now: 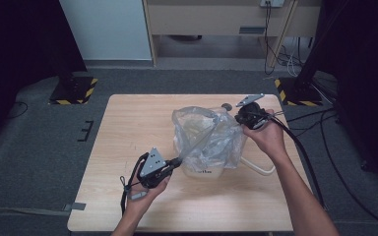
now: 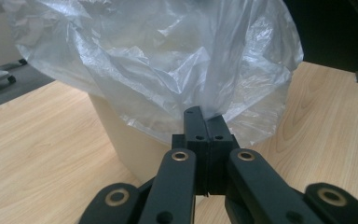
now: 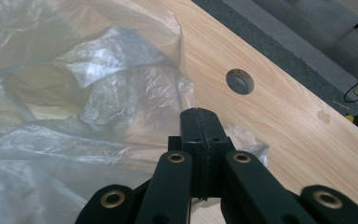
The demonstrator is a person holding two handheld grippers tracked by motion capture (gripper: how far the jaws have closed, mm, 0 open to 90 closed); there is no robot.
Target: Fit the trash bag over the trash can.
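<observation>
A clear plastic bag (image 1: pixel 206 135) drapes over a beige bin (image 1: pixel 204 172) in the middle of the wooden table (image 1: pixel 128 128). My left gripper (image 1: pixel 177 161) is at the bag's near left side, shut on a stretched strip of the film. In the left gripper view the jaws (image 2: pixel 204 119) pinch the bag (image 2: pixel 158 60) above the bin's wall (image 2: pixel 130 144). My right gripper (image 1: pixel 237 118) is at the bag's far right edge, shut on the plastic. Its jaws (image 3: pixel 200 119) press together with the bag (image 3: pixel 74 93) bunched around them.
A pale curved handle (image 1: pixel 258 167) sticks out from the bin toward the right. A round hole (image 3: pixel 240 80) is in the table near its far edge. Two stand bases with yellow-black stripes (image 1: pixel 74 91) flank the table behind, and cables (image 1: pixel 325 147) lie on the floor at right.
</observation>
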